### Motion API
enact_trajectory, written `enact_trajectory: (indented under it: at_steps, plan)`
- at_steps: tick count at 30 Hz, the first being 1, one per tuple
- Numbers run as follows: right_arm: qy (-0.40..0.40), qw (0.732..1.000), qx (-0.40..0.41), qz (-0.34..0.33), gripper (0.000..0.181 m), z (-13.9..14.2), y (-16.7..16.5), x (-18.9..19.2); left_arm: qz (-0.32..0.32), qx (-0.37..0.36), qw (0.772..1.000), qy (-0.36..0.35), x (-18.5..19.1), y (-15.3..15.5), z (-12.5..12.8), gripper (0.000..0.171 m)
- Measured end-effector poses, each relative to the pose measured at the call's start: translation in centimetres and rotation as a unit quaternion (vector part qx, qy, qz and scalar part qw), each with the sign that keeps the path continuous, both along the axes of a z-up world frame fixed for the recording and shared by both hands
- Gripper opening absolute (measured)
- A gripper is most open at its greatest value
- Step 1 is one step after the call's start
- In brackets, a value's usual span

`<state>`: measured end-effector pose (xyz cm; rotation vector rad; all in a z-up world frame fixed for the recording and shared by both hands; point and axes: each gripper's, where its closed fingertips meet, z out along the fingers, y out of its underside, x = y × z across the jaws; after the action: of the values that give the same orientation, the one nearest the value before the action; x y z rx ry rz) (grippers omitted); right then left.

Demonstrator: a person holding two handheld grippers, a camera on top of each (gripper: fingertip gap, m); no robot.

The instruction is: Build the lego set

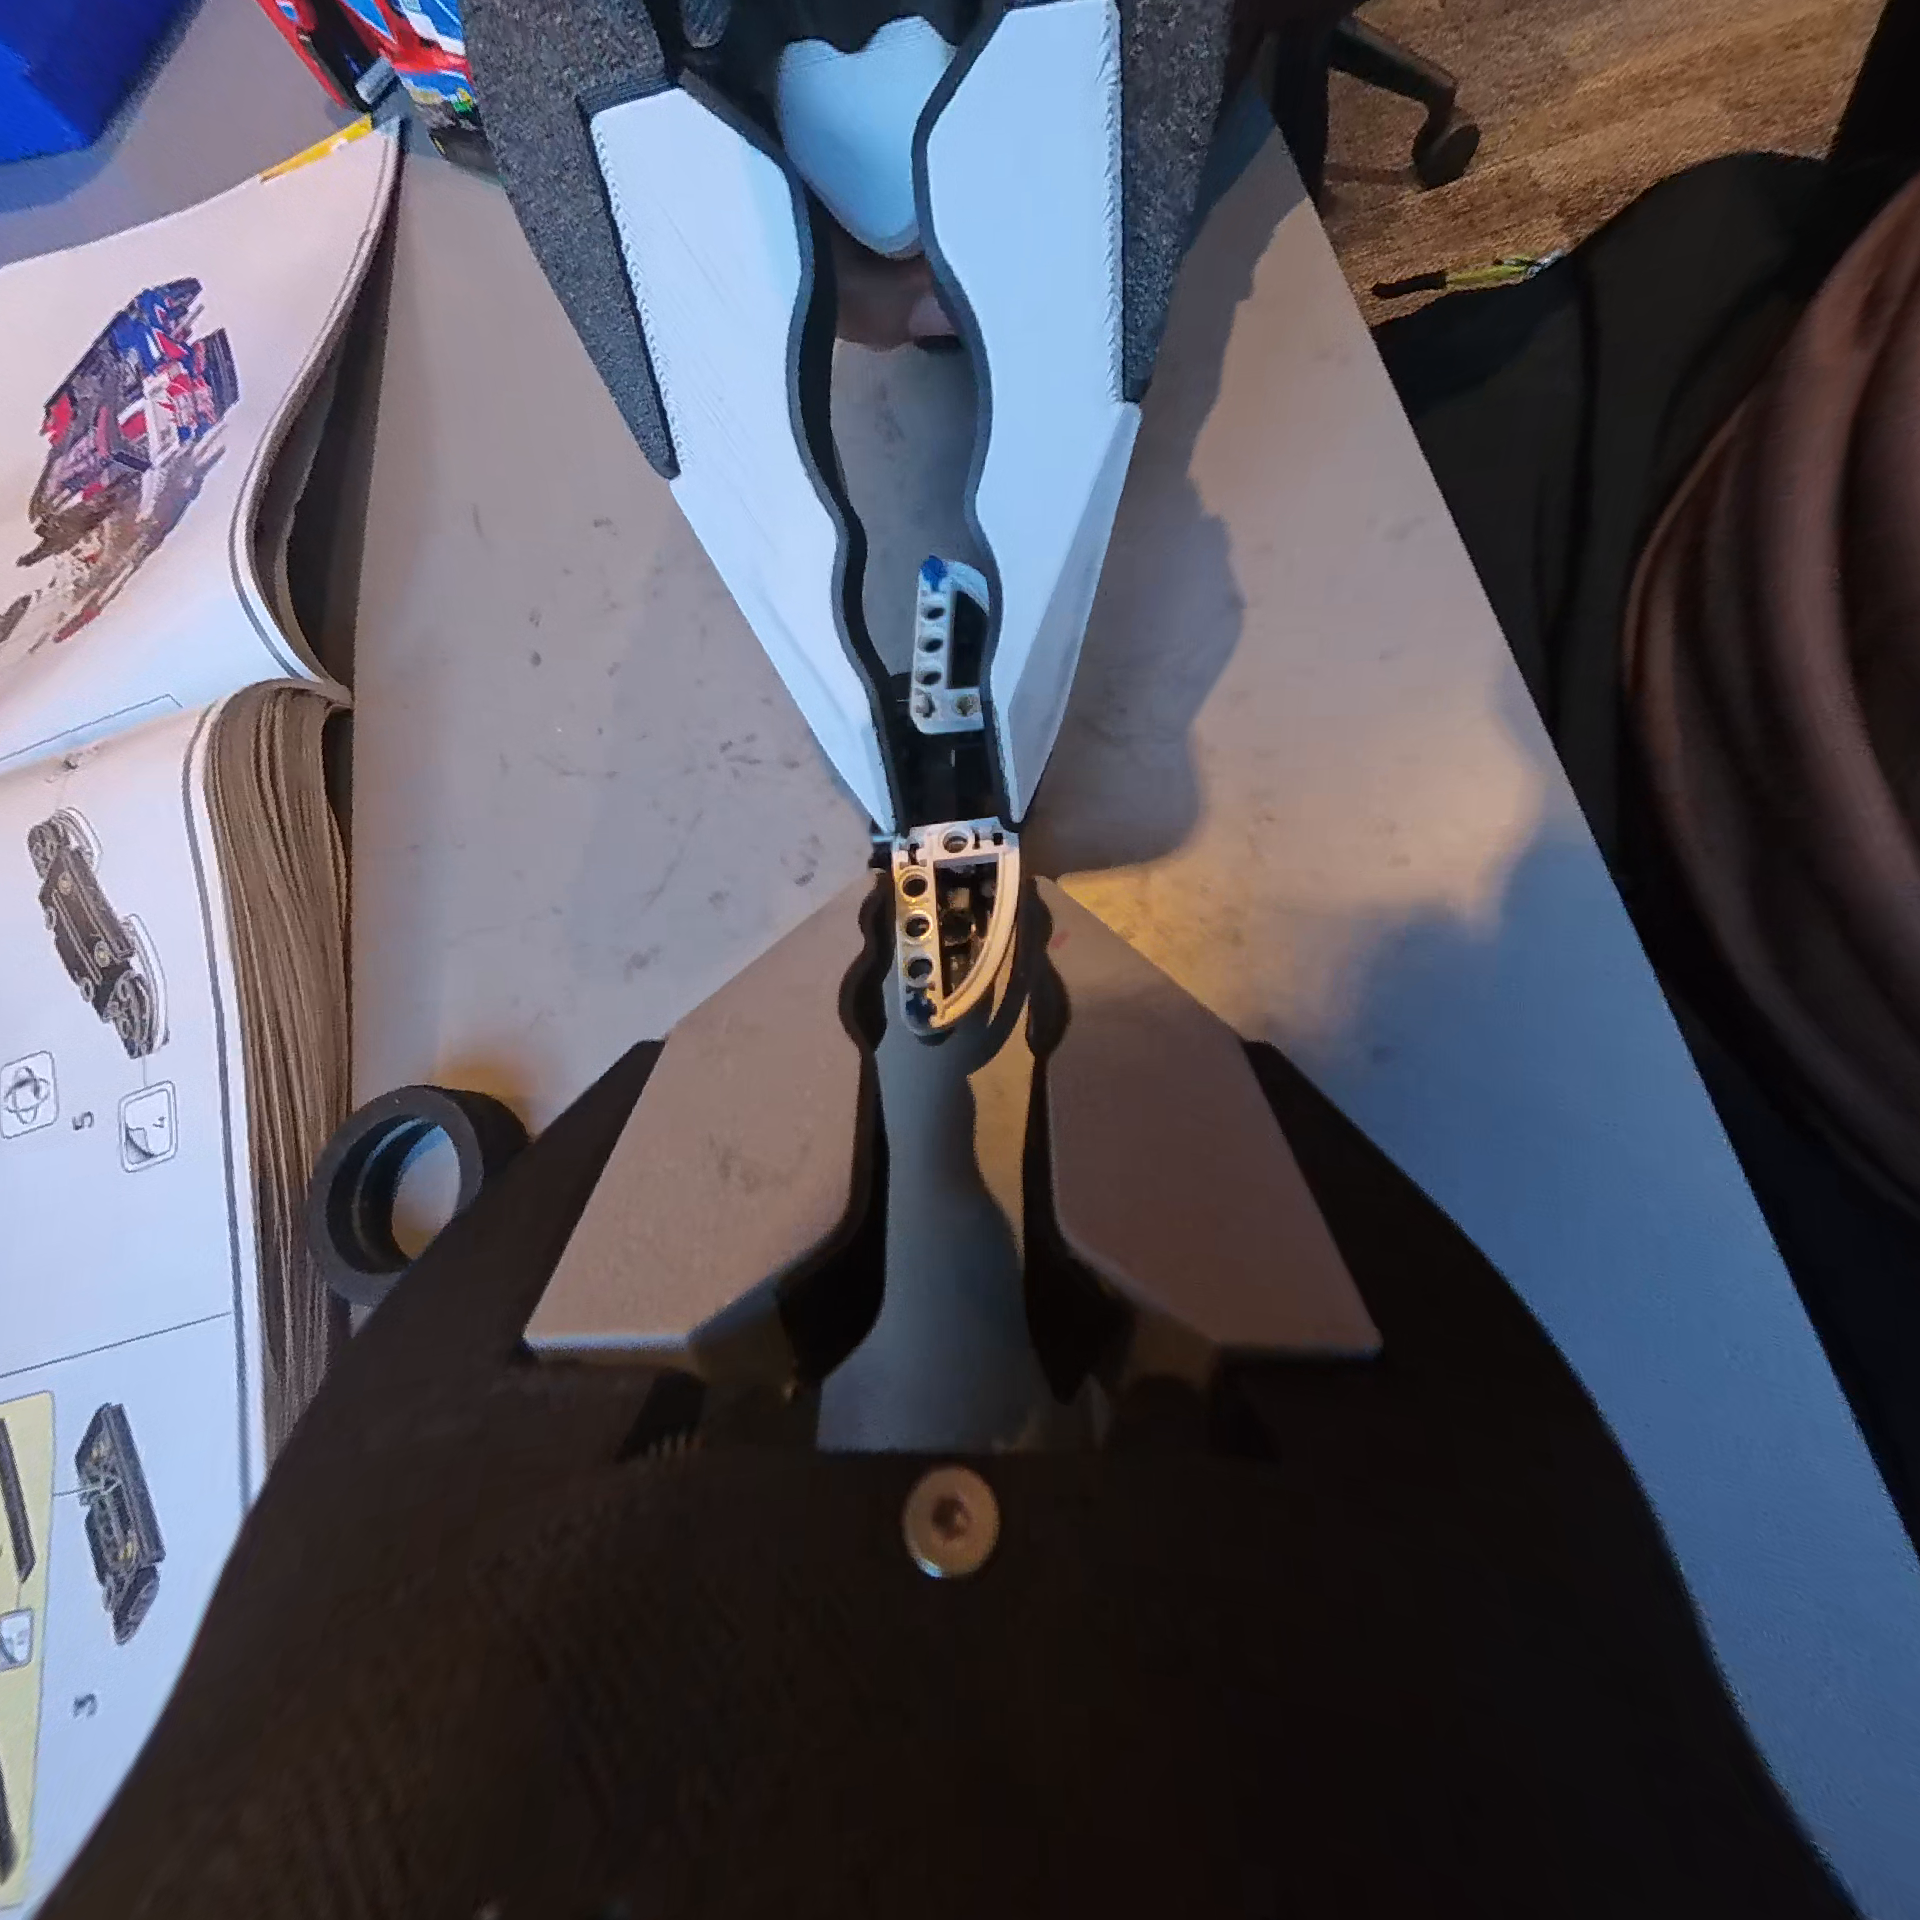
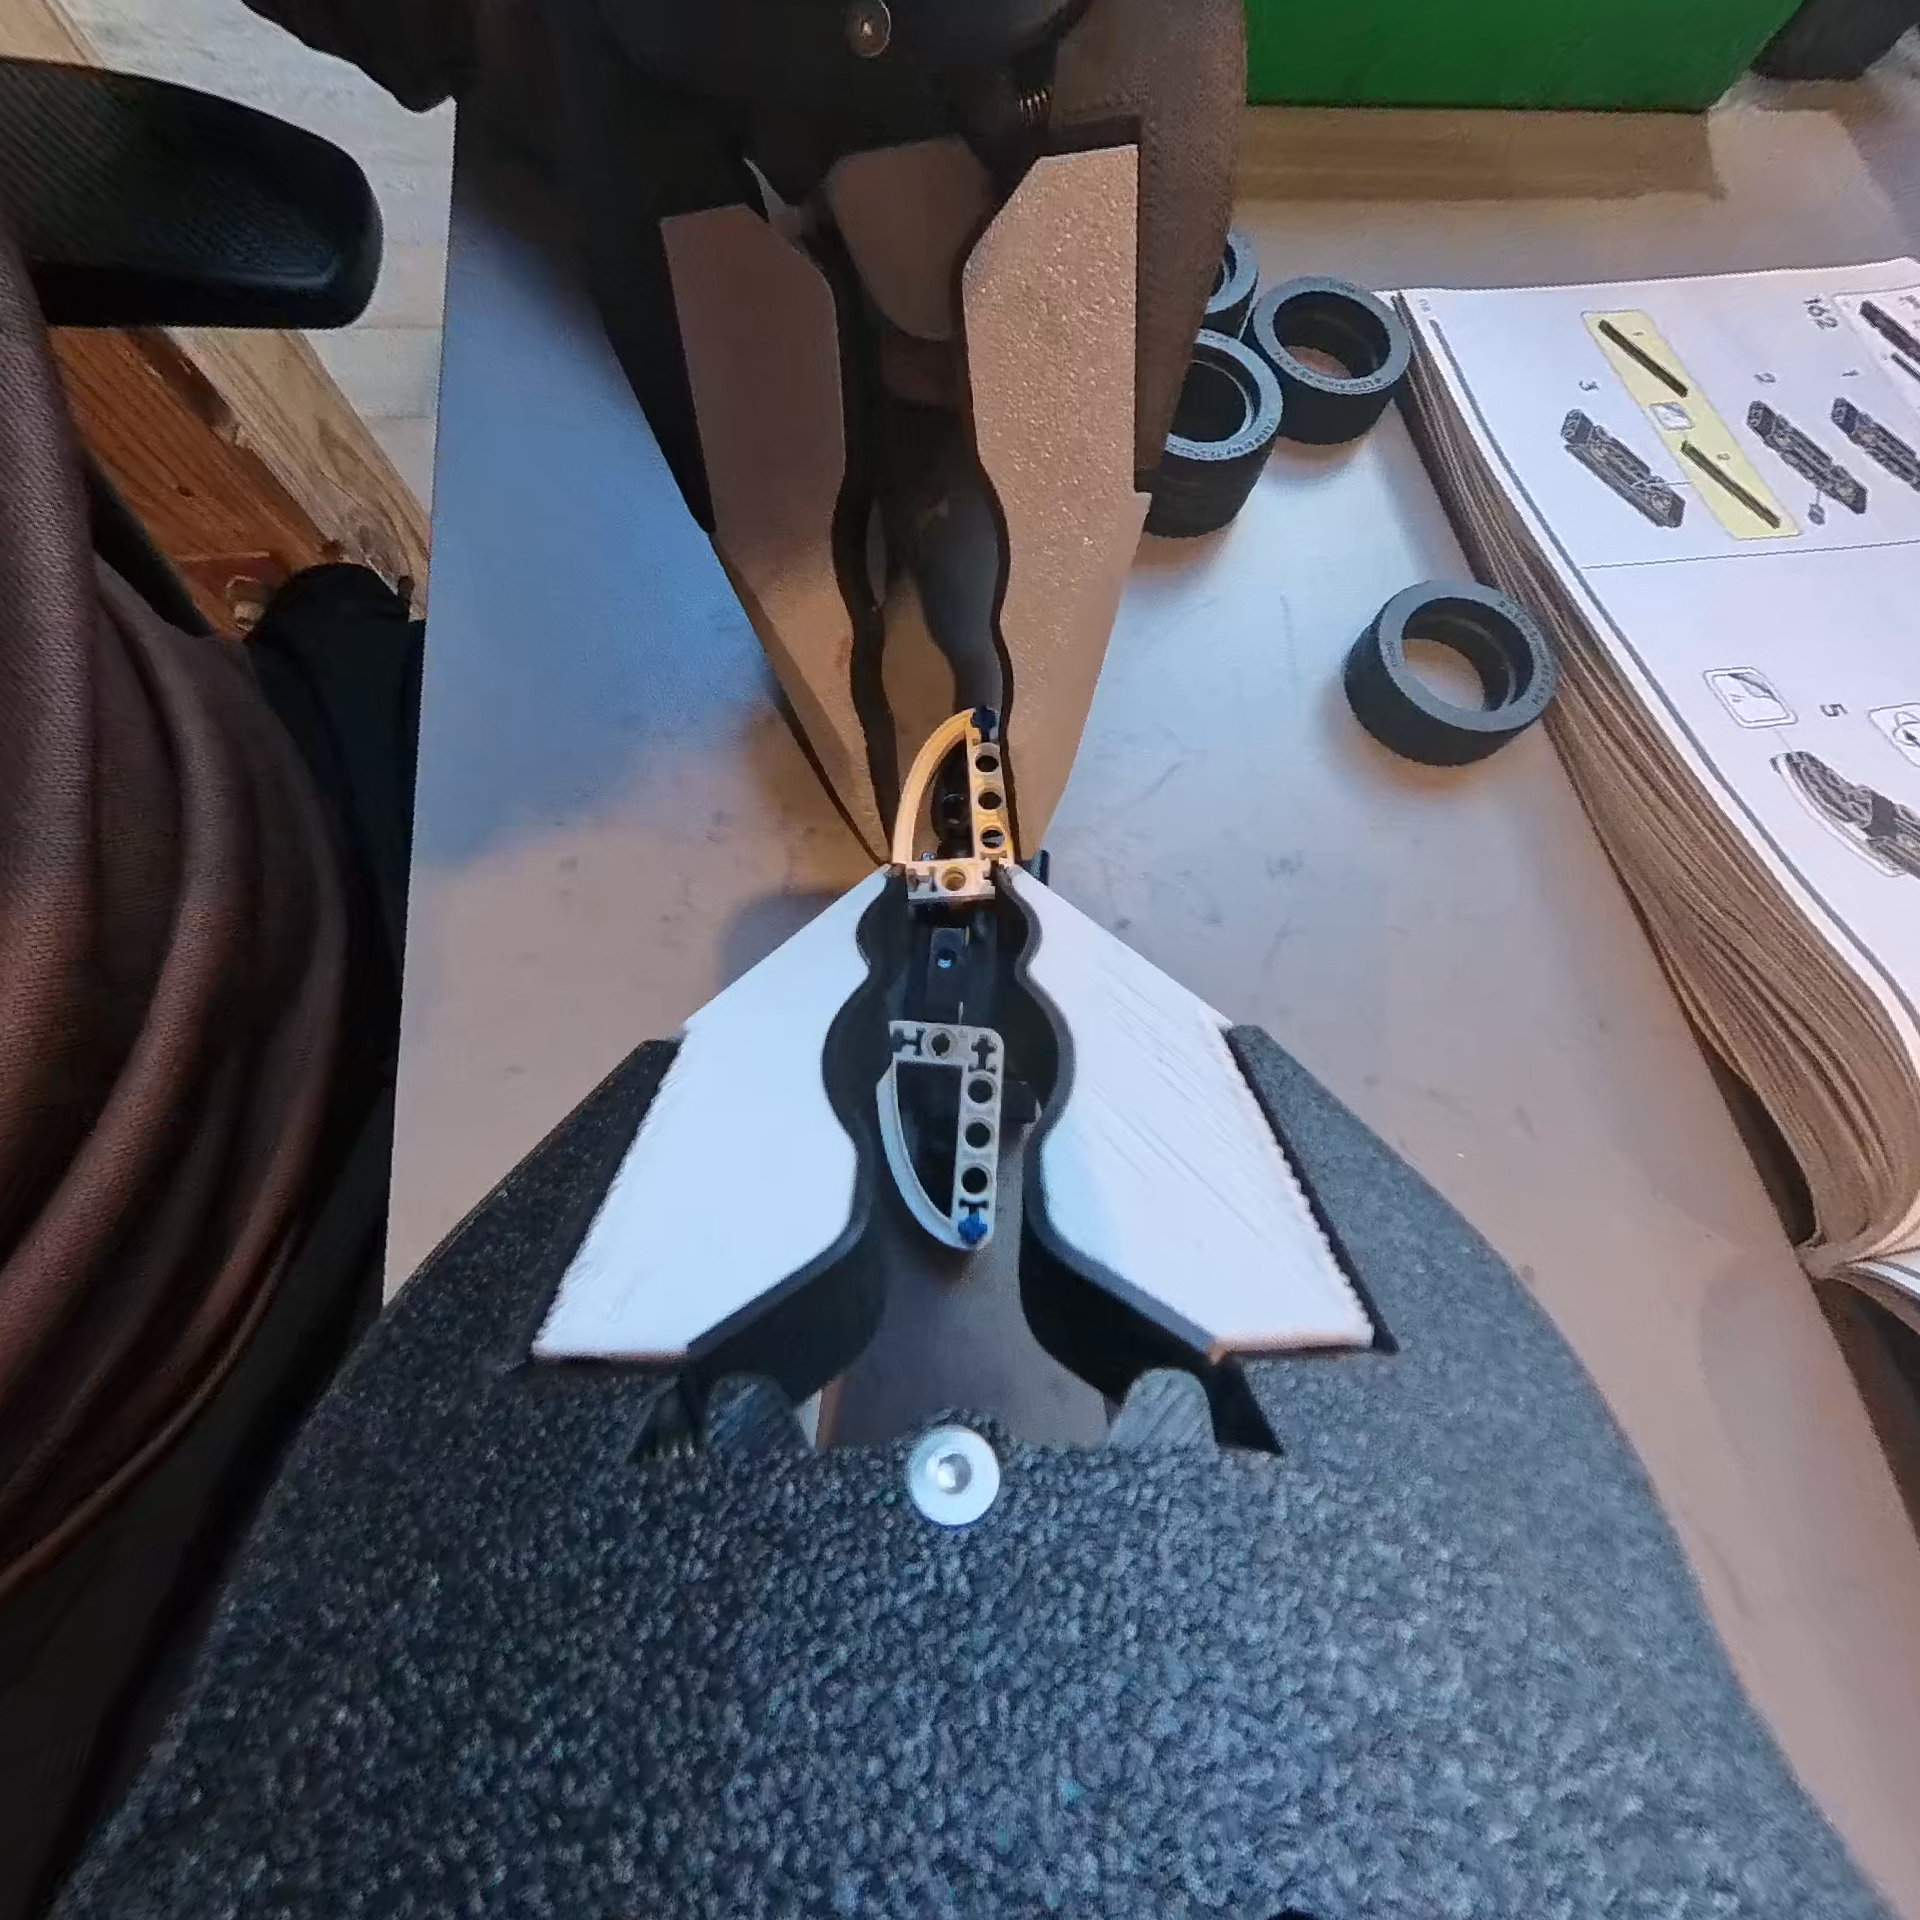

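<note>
A small Lego assembly, a black core with a white curved panel at each end, is held between both grippers, which meet tip to tip above the grey table (image 1: 582, 644). My left gripper (image 1: 951, 883), grey-fingered, is shut around one white panel (image 1: 951, 935). My right gripper (image 2: 951, 878), white-fingered, is shut on the black middle, with the other white panel (image 2: 951, 1132) lying between its fingers. The left gripper's panel also shows in the right wrist view (image 2: 961, 800). The right gripper's panel also shows in the left wrist view (image 1: 940, 655).
An open instruction booklet (image 2: 1714, 675) lies beside the work spot and also shows in the left wrist view (image 1: 125, 935). Loose black tyres (image 2: 1449, 670) and a group of more tyres (image 2: 1320, 358) lie near it. The table edge and a person's brown clothing (image 2: 156, 935) are close on the other side.
</note>
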<state>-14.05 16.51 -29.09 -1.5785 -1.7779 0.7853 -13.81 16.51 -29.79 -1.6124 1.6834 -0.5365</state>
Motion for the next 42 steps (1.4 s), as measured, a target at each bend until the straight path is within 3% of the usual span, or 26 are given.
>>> enact_trajectory:
  at_steps: [7, 11, 14, 20, 24, 27, 33, 38, 42]
  plan:
    - [-0.023, 1.000, -0.010, -0.013, 0.016, -0.3, 0.2, 0.7, -0.033, 0.002, 0.999, -0.005, -0.1, 0.0, 0.5, 0.020]
    - [-0.043, 0.998, -0.031, -0.042, 0.039, -0.7, 0.5, 1.9, -0.050, -0.003, 0.999, -0.020, -0.7, -0.2, 1.1, 0.021]
    - [-0.063, 0.998, -0.007, -0.030, 0.038, -1.2, 0.7, 1.6, -0.051, -0.007, 0.998, -0.018, -0.7, -0.3, 1.0, 0.021]
    - [-0.096, 0.991, 0.000, 0.094, 0.028, -1.6, -0.8, 1.1, -0.012, -0.012, 1.000, -0.001, -2.1, -1.2, 0.8, 0.021]
    - [-0.104, 0.971, 0.079, 0.200, 0.028, -1.5, -1.7, 0.9, 0.037, -0.044, 0.998, -0.038, -2.1, -3.0, 1.7, 0.021]
    - [-0.126, 0.958, 0.106, 0.234, 0.028, -1.4, -2.0, 0.9, 0.062, -0.045, 0.996, -0.046, -1.5, -3.7, 1.2, 0.021]
    - [-0.123, 0.972, 0.078, 0.187, 0.040, -0.8, -2.2, 1.5, 0.100, -0.023, 0.994, -0.033, -0.7, -3.3, 1.4, 0.021]
    - [-0.055, 0.985, 0.044, 0.155, 0.029, 1.3, -2.8, 0.4, 0.116, -0.012, 0.993, -0.022, 0.1, -3.4, 1.0, 0.020]
    - [-0.058, 0.984, 0.036, 0.165, 0.026, 0.8, -3.3, 0.3, 0.126, -0.013, 0.992, -0.005, 0.3, -3.5, 0.4, 0.021]
